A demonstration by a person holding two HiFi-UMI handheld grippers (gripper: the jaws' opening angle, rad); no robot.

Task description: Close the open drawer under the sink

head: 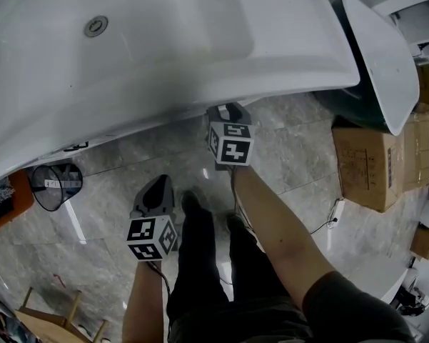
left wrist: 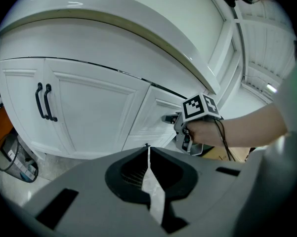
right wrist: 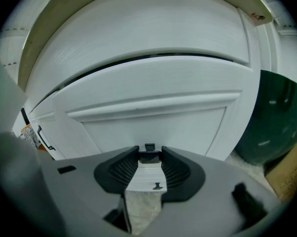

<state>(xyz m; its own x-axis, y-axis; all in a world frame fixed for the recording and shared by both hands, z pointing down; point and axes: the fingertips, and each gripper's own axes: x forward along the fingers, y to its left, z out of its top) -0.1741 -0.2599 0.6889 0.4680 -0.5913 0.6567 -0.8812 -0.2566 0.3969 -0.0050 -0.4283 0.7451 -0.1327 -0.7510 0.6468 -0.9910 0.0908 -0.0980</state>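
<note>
Gripping the small dark handle (right wrist: 149, 157) of the white panelled drawer (right wrist: 158, 122), which juts out under the white basin sink (head: 200, 41), the right claw (right wrist: 149, 148) seems set to push. The left claw (left wrist: 147, 149) hangs clenched and empty, nearer. Next comes a straight shove inward until flush.

Looking along the left gripper (left wrist: 147, 149), pressing its jaws to a thin slit, gripping nothing. Facing a white cabinet (left wrist: 94, 117) bearing two black handles (left wrist: 44, 102) beneath a sink (left wrist: 113, 38). Showing, at right, a hand (left wrist: 203, 132) holding the right gripper (left wrist: 167, 118) at the drawer (left wrist: 155, 113); lower left, a wire basket (left wrist: 15, 157).
</note>
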